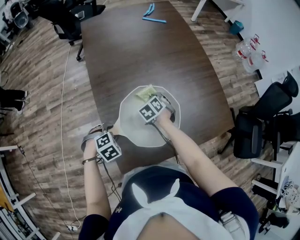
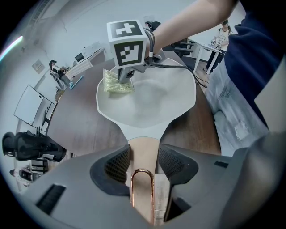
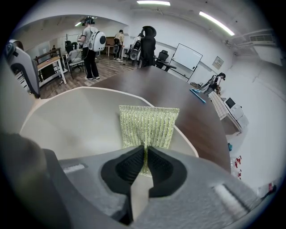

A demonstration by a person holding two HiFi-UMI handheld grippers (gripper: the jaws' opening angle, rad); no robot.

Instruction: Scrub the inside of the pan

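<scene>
A pale cream pan [image 1: 132,124] sits on the dark table, its tan wooden handle [image 2: 144,154] pointing toward me. My left gripper [image 2: 143,162] is shut on that handle, with the copper hanging loop [image 2: 142,188] showing between the jaws. My right gripper [image 3: 145,157] is shut on the near edge of a yellow-green scrub cloth [image 3: 147,125]. The scrub cloth [image 1: 146,92] lies against the pan's far inner wall near the rim. In the left gripper view the right gripper [image 2: 123,77] presses the cloth [image 2: 115,83] at the pan's far left side.
The dark brown table [image 1: 136,51] stretches ahead, with blue items [image 1: 151,14] at its far end. Black office chairs [image 1: 262,122] stand to the right and more at the far left. A white cable [image 1: 63,131] runs along the wooden floor. People stand in the distance.
</scene>
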